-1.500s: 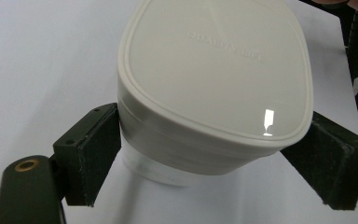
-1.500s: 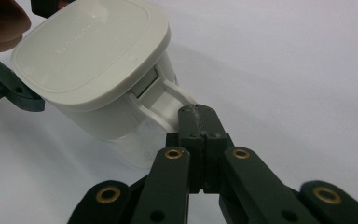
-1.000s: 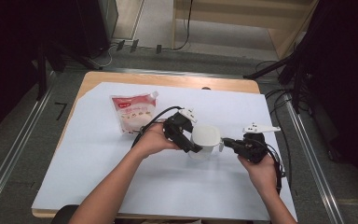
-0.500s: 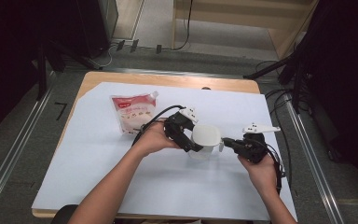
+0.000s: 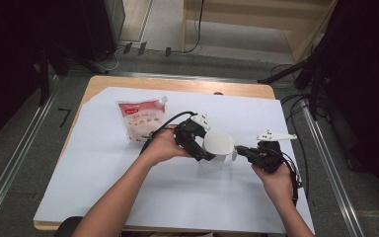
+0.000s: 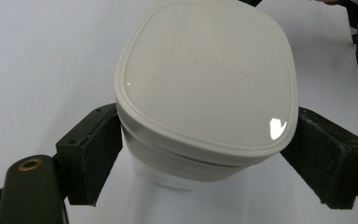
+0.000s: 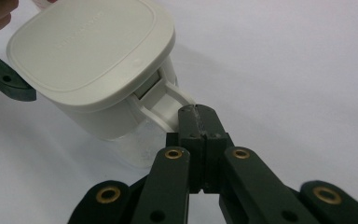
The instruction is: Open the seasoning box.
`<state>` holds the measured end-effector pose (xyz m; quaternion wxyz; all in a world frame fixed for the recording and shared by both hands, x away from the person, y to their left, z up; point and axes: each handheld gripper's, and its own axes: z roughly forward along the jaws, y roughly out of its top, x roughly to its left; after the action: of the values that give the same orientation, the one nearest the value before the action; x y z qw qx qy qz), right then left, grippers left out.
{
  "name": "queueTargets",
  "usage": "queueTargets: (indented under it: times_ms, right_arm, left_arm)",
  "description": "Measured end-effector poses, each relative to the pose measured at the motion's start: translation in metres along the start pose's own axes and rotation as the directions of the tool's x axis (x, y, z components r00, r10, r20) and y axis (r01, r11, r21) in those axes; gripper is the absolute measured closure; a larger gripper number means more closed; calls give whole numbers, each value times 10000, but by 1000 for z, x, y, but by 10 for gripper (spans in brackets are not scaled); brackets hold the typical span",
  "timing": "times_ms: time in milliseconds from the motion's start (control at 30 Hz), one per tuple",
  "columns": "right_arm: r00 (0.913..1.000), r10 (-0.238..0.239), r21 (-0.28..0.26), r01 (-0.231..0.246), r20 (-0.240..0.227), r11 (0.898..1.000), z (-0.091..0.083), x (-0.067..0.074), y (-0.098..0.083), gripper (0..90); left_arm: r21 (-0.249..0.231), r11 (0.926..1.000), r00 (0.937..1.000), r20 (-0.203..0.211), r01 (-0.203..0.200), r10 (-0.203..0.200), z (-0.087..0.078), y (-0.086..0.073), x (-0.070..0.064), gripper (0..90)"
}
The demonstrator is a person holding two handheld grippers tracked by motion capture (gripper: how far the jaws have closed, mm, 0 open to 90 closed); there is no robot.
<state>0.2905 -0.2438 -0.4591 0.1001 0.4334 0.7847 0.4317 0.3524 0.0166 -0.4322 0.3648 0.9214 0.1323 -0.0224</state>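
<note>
With my left claw point(image 6: 200, 158) clamping the lidded jug point(image 5: 217, 148) at mid-worktop point(image 5: 128, 197) and my right claw point(image 7: 199, 114) pressed together on its handle point(image 7: 168, 100), I judge the lid point(image 6: 205, 74) must next be pried off.

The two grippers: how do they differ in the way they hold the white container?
The left gripper has its fingers spread wide, one on each side of the white container just under its lid. The right gripper has its fingers pressed together, pinching the container's handle. Both are black and both grip the same container.
</note>
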Motion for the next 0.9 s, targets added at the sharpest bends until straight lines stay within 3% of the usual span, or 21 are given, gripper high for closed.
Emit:
queueTargets:
  times_ms: [167,333,700,867,900]
  right_arm:
    - [10000,11,20,-11,12,10000,0,0,0,900]
    - [10000,10,10,-10,2,10000,0,0,0,900]
    - [10000,-38,8,38,19,10000,0,0,0,900]
    - [10000,36,2,-36,17,10000,-1,0,0,900]
    - [10000,13,-34,-13,5,10000,-1,0,0,900]
  left_arm:
    - [-239,9997,10000,-67,30,-32,-2,2,-2,163]
    - [38,9997,9991,-368,-230,231,-5,7,-6,167]
    - [62,10000,9996,-276,-36,37,-7,10,-7,163]
    - [-290,9995,9991,-400,-149,137,-12,14,-10,164]
    - [-452,9990,9997,-235,-17,7,-15,15,-10,172]
